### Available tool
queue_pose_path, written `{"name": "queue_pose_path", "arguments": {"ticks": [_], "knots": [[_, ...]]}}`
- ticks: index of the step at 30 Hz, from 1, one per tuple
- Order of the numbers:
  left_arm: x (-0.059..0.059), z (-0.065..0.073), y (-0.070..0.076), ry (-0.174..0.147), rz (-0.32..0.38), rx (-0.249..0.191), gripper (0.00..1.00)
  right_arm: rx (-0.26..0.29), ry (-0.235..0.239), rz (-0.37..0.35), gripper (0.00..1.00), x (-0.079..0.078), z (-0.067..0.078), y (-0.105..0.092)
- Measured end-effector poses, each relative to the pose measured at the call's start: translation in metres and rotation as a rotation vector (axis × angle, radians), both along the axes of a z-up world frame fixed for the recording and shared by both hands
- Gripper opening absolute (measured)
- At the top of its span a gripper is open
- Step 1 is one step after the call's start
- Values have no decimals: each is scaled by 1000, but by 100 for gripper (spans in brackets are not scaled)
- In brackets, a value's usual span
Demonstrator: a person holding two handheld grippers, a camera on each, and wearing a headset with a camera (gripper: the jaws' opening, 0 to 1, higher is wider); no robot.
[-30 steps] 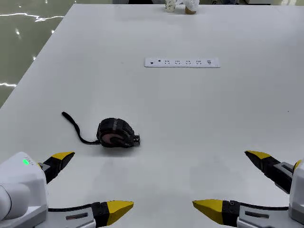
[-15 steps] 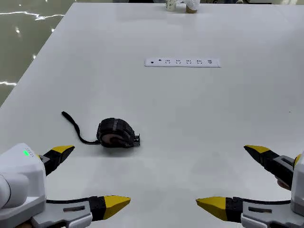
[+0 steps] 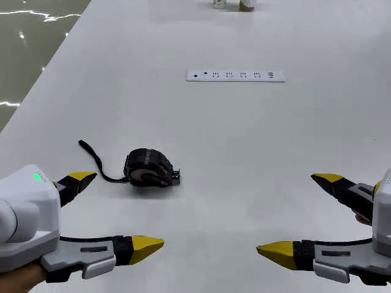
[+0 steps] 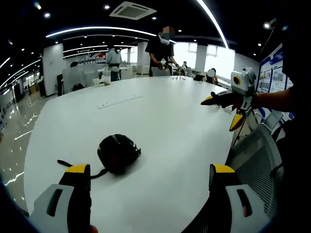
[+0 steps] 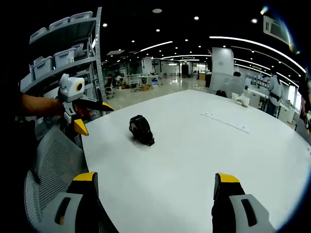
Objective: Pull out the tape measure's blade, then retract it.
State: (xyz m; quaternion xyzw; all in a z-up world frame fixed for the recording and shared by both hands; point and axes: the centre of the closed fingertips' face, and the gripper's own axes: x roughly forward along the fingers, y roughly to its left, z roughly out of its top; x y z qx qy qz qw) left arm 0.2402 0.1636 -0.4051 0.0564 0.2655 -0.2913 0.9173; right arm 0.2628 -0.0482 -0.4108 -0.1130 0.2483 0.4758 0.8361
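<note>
Left gripper & right gripper have edged fwd a bit vs. a sec ago; the black round rubber-cased tape measure hasn't budged on the white counter. Both sets of jaws are spread wide, holding nothing; the tape sits just ahead of the left jaws, well apart from the right jaws. Task looks not yet started: no blade drawn out of the case, so grasp, pull-out & retract are all still to do.

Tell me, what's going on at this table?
A person holds a hand gripper in each hand over a white table. The left gripper and the right gripper are both open and hold nothing. A black tape measure lies on the table ahead of the left gripper, its blade not pulled out and its strap trailing off to the side. Neither gripper touches it yet. A power strip lies further back.
</note>
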Motion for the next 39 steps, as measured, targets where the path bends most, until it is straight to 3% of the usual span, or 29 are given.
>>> {"name": "queue_pose_path", "arguments": {"ticks": [20,39], "knots": [[24,-4,9,10,-84,62,97,-55,-12,143,95,26,-5,9],[48,-8,12,35,-219,144,86,-131,-50,298,86,47,-14,24]]}}
